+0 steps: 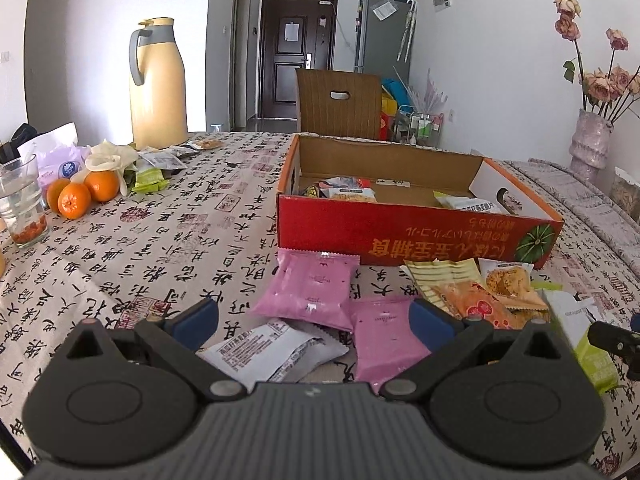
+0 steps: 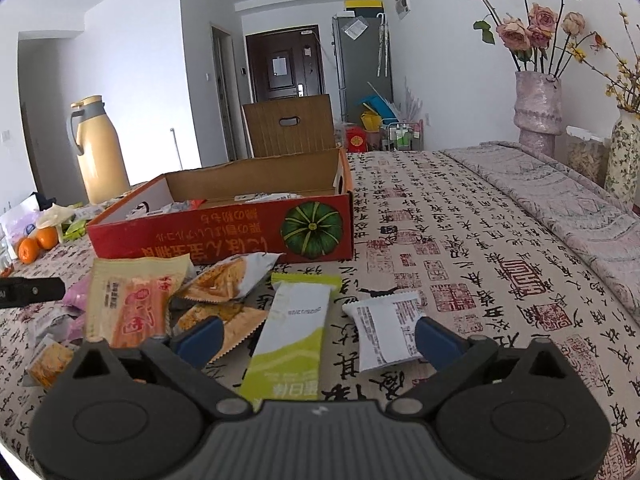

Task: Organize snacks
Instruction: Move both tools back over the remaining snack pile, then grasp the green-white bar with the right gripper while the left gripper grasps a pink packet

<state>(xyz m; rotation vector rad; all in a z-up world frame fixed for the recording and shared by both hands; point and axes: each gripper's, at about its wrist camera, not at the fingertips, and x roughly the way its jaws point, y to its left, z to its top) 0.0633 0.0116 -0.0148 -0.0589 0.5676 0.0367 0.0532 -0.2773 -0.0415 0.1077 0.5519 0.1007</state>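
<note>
A red cardboard box (image 1: pixel 416 236) (image 2: pixel 224 232) stands open on the table with a few snack packets inside. In front of it lie loose packets. My left gripper (image 1: pixel 314 320) is open just above a pink packet (image 1: pixel 308 290), a second pink packet (image 1: pixel 384 340) and a white packet (image 1: pixel 272 350). Its blue pads touch none of them. My right gripper (image 2: pixel 318 338) is open, low over a green-and-white bar packet (image 2: pixel 292 332), with a small white packet (image 2: pixel 386 330) by its right pad. Orange and yellow packets (image 2: pixel 136 300) lie to its left.
A yellow thermos jug (image 1: pixel 158 84) stands at the back left. Oranges (image 1: pixel 80 196), a glass (image 1: pixel 22 204) and more packets sit at the left edge. Vases with dried roses (image 2: pixel 538 108) stand at the right by a folded cloth. A chair back (image 1: pixel 340 100) rises behind the box.
</note>
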